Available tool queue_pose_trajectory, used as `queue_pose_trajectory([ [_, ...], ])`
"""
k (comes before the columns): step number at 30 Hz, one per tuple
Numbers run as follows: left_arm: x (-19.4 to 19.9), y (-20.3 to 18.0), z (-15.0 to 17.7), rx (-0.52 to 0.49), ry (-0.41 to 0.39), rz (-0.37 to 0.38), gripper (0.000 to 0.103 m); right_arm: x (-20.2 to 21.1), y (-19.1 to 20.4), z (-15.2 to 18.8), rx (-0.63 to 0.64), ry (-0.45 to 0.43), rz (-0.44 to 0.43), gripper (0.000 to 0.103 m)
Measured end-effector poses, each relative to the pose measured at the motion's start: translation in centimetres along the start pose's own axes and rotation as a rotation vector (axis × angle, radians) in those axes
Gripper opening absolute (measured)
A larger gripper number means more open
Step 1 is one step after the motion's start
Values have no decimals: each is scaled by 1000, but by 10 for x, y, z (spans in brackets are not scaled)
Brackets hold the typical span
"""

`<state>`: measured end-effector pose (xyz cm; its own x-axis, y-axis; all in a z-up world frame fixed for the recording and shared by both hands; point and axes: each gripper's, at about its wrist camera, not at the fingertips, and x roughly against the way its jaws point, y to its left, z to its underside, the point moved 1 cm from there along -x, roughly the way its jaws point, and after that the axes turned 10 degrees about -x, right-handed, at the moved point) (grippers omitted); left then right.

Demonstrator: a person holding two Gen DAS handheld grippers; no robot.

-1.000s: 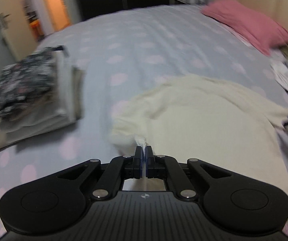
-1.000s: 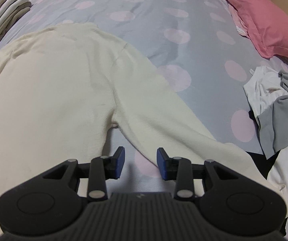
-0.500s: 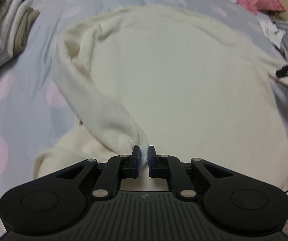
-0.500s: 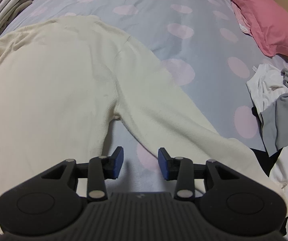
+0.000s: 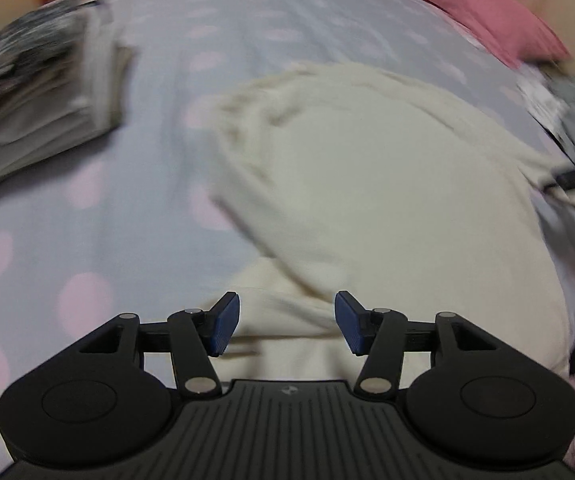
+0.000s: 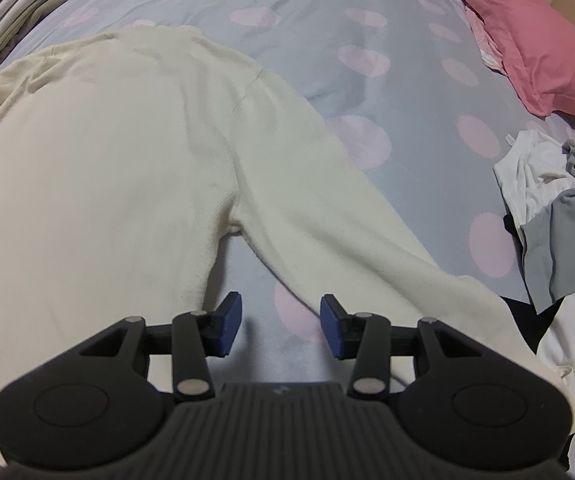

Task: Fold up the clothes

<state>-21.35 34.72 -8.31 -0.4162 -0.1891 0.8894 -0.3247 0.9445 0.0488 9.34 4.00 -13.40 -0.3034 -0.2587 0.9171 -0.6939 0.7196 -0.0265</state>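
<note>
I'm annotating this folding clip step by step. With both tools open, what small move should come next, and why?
Probably move the right tool right onto the cream sweater's outstretched sleeve and pinch it. The other sleeve already lies folded over the body, the left tool is open above it, and this sleeve lies spread flat on the bedsheet.

The sweater [image 6: 119,168] lies spread on the bed [image 6: 367,20], ahead of both hand-held grippers. One sleeve [image 6: 351,240] runs back past the right hand-held gripper [image 6: 281,326] to its right. A folded stack [image 5: 31,92] sits far left of the left hand-held gripper [image 5: 287,322]; a pillow [image 6: 527,48] far right, loose clothes [image 6: 559,208] nearer.
</note>
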Motion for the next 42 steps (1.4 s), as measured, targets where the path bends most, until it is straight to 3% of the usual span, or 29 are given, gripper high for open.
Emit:
queue_pose_trajectory([
  [6, -26, 64, 4, 205, 63, -26, 51, -1, 4, 1, 32, -6, 2, 48],
  [14, -51, 65, 24, 177, 143, -15, 50, -5, 5, 3, 42, -3, 24, 51],
  [18, -61, 67, 30, 194, 164, 2, 43, -9, 7, 2, 50, 5, 27, 52],
  [26, -55, 76, 36, 255, 140, -30, 42, -5, 12, 5, 94, -15, 43, 55],
  [29, -55, 78, 41, 270, 167, -46, 37, -5, 11, 6, 95, -15, 50, 56],
  [34, -68, 65, 40, 193, 199, -64, 30, -6, 13, 4, 96, -11, 60, 56],
  [35, -72, 63, 40, 181, 204, -67, 26, -6, 12, 5, 96, -10, 61, 56],
  [37, -77, 61, 40, 181, 204, -46, 4, -7, 12, 5, 96, -8, 64, 56],
  [42, -48, 56, 28, 144, 99, -86, 1, -8, 10, 7, 97, -4, 72, 56],
])
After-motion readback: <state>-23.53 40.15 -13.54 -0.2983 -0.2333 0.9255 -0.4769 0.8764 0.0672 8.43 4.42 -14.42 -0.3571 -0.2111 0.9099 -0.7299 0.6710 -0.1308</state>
